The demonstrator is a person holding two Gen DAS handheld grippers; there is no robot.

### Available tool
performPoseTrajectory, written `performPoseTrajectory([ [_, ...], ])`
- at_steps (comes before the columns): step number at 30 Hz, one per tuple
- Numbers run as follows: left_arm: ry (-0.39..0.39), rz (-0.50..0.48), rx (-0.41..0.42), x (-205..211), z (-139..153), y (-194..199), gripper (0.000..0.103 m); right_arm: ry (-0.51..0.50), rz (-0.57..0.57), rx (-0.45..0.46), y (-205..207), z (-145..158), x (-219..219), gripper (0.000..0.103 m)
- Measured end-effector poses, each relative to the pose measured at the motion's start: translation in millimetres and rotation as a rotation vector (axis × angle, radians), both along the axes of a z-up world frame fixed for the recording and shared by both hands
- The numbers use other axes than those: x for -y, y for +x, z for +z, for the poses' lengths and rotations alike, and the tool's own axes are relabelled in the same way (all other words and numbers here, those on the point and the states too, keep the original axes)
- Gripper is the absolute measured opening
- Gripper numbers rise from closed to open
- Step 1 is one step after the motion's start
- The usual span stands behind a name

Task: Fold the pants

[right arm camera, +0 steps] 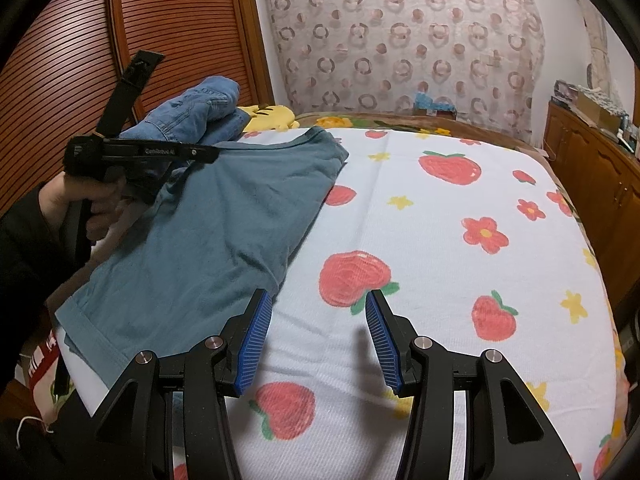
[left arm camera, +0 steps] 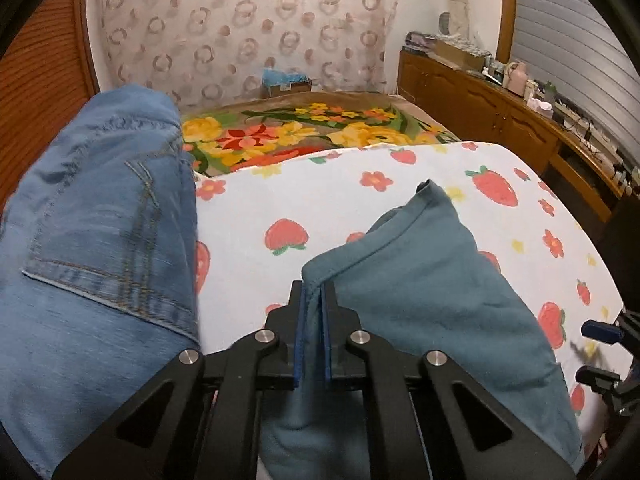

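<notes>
A teal garment (left arm camera: 420,300) lies crumpled on the strawberry-print sheet (left arm camera: 340,208). My left gripper (left arm camera: 314,292) is shut on a folded edge of it, and the cloth runs between the blue pads and down under the jaws. In the right wrist view the same teal garment (right arm camera: 208,232) spreads over the left part of the bed, with a hand (right arm camera: 72,200) on the left gripper's handle. My right gripper (right arm camera: 318,300) hovers open over the bare sheet (right arm camera: 440,240) just right of the garment's edge, nothing between its fingers. It also shows at the edge of the left wrist view as the right gripper (left arm camera: 592,354).
A pile of blue jeans (left arm camera: 100,220) lies left of the teal garment, seen also as the jeans (right arm camera: 192,116) by a yellow soft toy (right arm camera: 272,114). A floral blanket (left arm camera: 300,136) covers the far bed. A cluttered wooden sideboard (left arm camera: 500,108) runs along the right, a slatted wooden door (right arm camera: 80,40) on the left.
</notes>
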State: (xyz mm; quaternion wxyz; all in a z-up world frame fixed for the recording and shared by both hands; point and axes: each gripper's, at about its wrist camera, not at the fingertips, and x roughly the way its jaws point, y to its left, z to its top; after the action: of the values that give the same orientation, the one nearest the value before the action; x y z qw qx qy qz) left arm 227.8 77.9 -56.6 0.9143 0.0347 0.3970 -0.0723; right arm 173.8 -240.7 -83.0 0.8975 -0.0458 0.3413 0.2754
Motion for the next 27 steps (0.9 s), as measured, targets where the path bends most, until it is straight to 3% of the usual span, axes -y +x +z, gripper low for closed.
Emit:
performPoseTrajectory([
  [3, 0.001, -0.006, -0.005, -3, 1, -6, 0.009, 0.000, 0.000, 0.000, 0, 0, 0, 0.051],
  [6, -0.026, -0.016, -0.007, -3, 3, -12, 0.018, 0.000, -0.001, 0.000, 0, 0, 0, 0.051],
  [8, -0.035, -0.018, 0.006, -2, 6, -18, 0.037, -0.001, -0.001, -0.002, 1, 0, 0, 0.051],
  [10, -0.054, -0.024, 0.028, -2, 8, -29, 0.049, -0.002, 0.000, -0.002, 1, -1, -1, 0.051],
  [17, -0.083, -0.012, 0.067, -3, 8, -57, 0.057, -0.002, -0.005, -0.005, 1, -1, 0, 0.051],
  [27, -0.088, 0.008, 0.077, -8, -4, -85, 0.057, -0.007, 0.011, 0.014, 6, 21, 0, 0.051],
])
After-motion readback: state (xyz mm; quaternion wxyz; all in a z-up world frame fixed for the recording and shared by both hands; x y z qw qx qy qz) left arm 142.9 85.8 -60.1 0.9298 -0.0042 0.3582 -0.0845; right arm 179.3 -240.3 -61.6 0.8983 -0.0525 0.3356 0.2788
